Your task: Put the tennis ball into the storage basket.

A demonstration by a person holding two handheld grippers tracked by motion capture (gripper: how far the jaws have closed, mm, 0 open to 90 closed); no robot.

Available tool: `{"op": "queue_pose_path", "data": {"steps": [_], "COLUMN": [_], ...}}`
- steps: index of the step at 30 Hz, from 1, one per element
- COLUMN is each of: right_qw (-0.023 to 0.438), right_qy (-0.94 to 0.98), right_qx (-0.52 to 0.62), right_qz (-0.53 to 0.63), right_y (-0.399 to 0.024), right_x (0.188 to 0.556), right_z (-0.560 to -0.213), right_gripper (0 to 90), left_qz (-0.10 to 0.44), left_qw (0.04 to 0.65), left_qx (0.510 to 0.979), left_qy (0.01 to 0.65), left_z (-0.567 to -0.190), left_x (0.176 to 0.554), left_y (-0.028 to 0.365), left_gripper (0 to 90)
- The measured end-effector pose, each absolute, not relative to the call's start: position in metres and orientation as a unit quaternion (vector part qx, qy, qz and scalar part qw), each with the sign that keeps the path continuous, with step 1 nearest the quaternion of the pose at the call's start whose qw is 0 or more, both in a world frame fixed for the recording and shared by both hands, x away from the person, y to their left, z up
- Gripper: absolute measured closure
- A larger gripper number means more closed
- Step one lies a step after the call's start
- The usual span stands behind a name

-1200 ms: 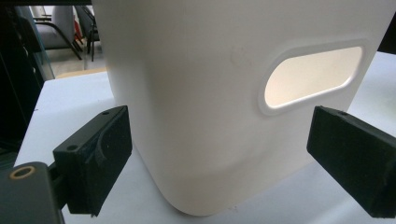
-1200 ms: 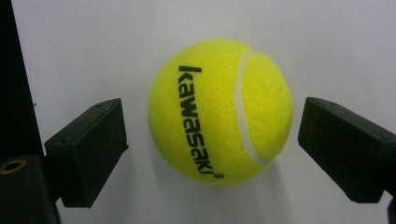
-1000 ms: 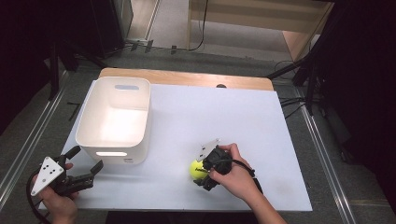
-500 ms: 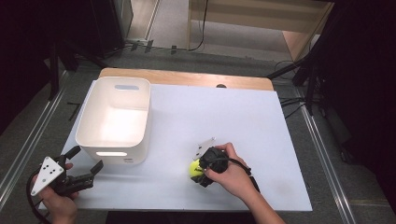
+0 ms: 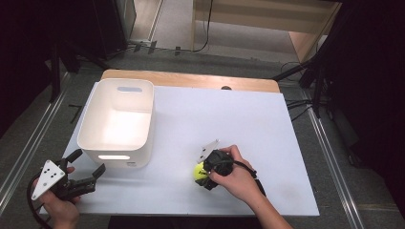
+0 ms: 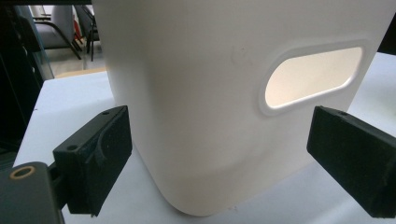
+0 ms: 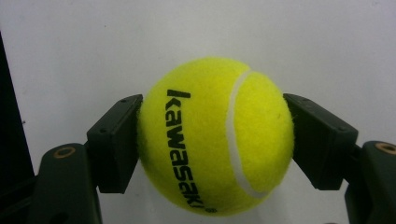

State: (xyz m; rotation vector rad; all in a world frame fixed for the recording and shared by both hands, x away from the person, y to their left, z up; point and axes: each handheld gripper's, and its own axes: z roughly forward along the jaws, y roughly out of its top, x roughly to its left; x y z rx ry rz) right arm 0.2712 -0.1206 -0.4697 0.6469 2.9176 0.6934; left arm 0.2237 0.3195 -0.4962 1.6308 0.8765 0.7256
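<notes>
A yellow tennis ball (image 7: 215,135) with black "kawasaki" lettering rests on the white table, and both black pads of my right gripper (image 7: 212,137) press on its sides. Those jaws have just been closing, with the ball between them. In the high view the ball (image 5: 197,171) lies at the table's front middle under my right gripper (image 5: 202,175) and hand. My left gripper (image 5: 88,162) stands open at the front left corner, pointing at the near wall of the white bin (image 5: 151,114). In the left gripper view its jaws (image 6: 219,149) flank the bin (image 6: 196,93) without touching it.
The bin's near wall has an oval handle slot (image 6: 312,77). The white tabletop (image 5: 229,119) stretches right of the bin, with a wooden strip (image 5: 191,80) along its far edge. Metal rails and cables lie on the floor on both sides.
The right hand has settled slightly lower over the ball. The left hand and the bin have not moved.
</notes>
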Motion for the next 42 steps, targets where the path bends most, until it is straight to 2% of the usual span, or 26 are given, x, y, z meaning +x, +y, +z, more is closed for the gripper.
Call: {"op": "queue_pose_path", "data": {"steps": [42], "right_qw": [0.018], "right_qy": [0.953], "right_qx": [0.176], "right_qz": [0.248], "right_y": [-0.118], "right_x": [0.285], "right_z": [-0.419], "right_gripper": [23.8], "left_qz": [0.305], "left_qw": [0.546], "left_qx": [0.689], "left_qy": [0.366], "left_z": [-0.496], "left_x": [0.224], "left_y": [0.32], "left_gripper": [7.2]}}
